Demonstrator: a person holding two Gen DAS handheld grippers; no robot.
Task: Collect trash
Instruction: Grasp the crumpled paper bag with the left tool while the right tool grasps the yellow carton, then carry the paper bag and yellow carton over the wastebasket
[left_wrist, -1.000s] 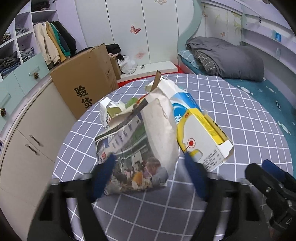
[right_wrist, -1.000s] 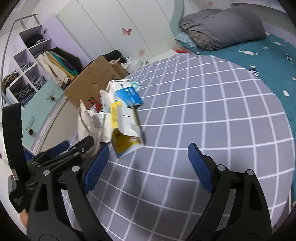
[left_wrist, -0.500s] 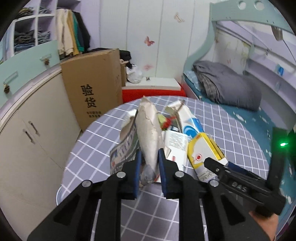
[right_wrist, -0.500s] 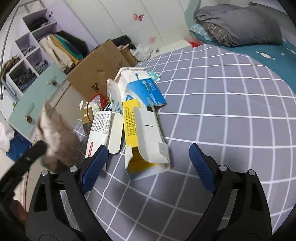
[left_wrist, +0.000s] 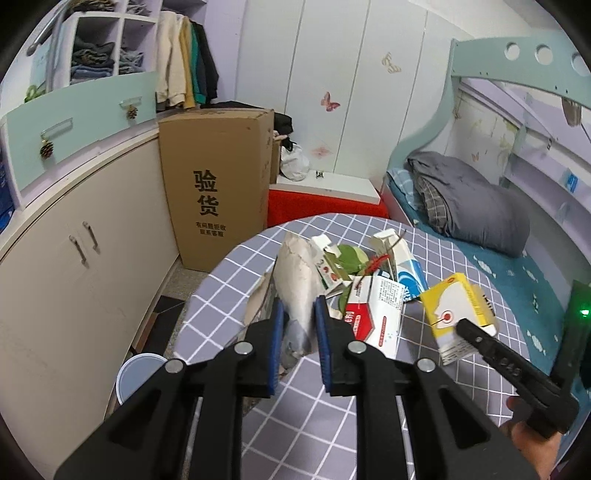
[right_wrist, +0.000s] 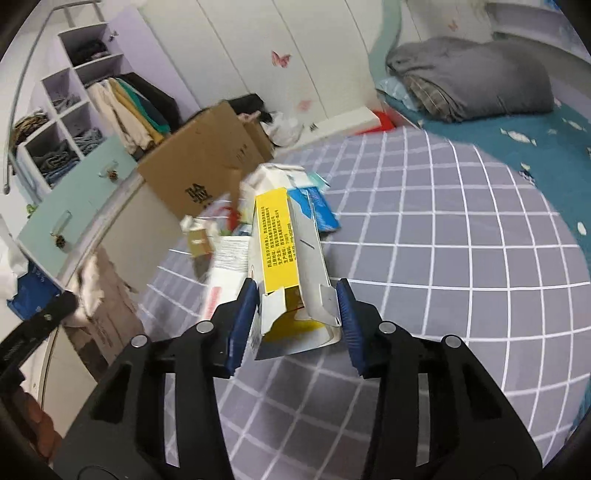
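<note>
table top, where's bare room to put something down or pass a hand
The table shows bare checked cloth on its half toward the bed, right of the yellow carton. It is crowded on the cardboard box side: red and white box, blue and white carton and crumpled paper lie in one pile.
</note>
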